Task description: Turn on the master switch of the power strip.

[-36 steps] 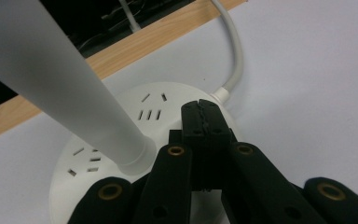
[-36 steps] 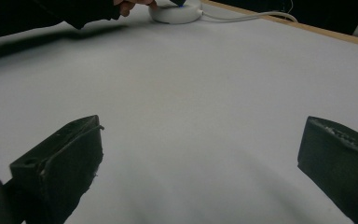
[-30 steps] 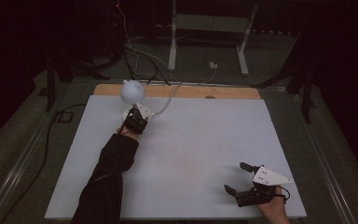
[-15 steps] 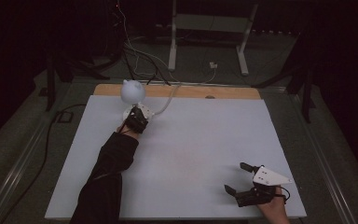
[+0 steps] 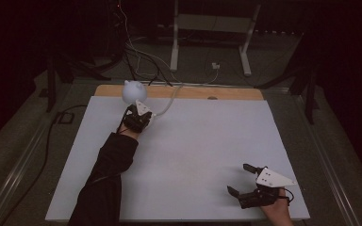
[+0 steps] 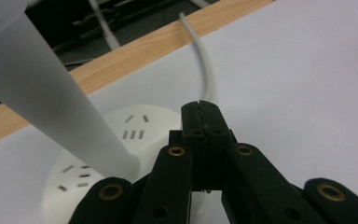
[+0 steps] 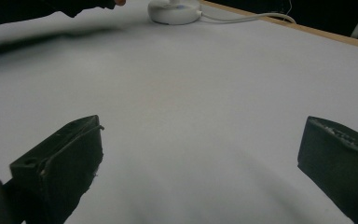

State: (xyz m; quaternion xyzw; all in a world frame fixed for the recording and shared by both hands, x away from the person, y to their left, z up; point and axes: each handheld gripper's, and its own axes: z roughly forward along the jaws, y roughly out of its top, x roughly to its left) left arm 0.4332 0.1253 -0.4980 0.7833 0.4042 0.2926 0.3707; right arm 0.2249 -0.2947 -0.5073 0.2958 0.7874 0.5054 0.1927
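While its jaws are pressed together, the left claw [image 6: 200, 109] hangs over the round base [image 6: 98, 154] of a small white lamp [image 5: 133, 92].

Likely it is poised to prod a control on that smooth plastic base, marked with little grey dashes; the frosted stem [image 6: 46, 98] rises at its ten o'clock, the cord [image 6: 205, 70] runs off at twelve. The lamp stands at eleven o'clock on the matte white surface [image 5: 198, 155]. At five o'clock the right claw [image 5: 246, 180] rests idle, spread wide.
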